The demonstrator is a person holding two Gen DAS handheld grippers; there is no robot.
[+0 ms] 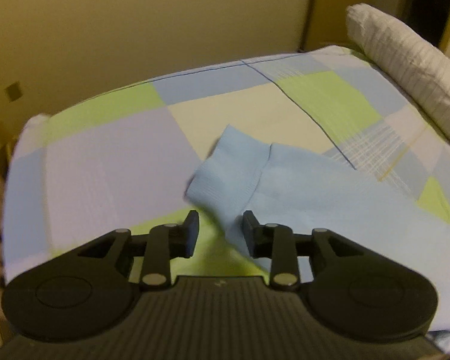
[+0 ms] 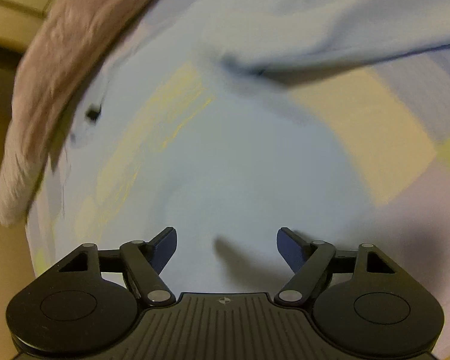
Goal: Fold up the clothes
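Checked bedding [image 1: 105,156] in green, blue, lilac and cream squares covers the bed, and both cameras look down on it.

Nearest in the left wrist view is the left gripper [image 1: 220,232]. Its jaws stand a little way apart. A strip of the light blue garment [image 1: 300,186] runs through the gap between them, but the pads do not look pressed on the cloth. Just past the gripper lies the ribbed cuff [image 1: 225,168] of the garment, spread on the bedding. The rest of the blue cloth spreads to the right. Farther off, at the far right of the bed, sits a white pillow [image 1: 405,66]. Behind the bed is a plain yellowish wall [image 1: 135,15].

Nearest in the right wrist view is the right gripper [image 2: 226,247], with its jaws wide and nothing between them. Blurry pale blue cloth [image 2: 225,165] lies under it. Farther away a fold of that cloth [image 2: 330,24] is bunched up. At the far left is something fuzzy and pinkish brown [image 2: 60,75]; I cannot tell what.
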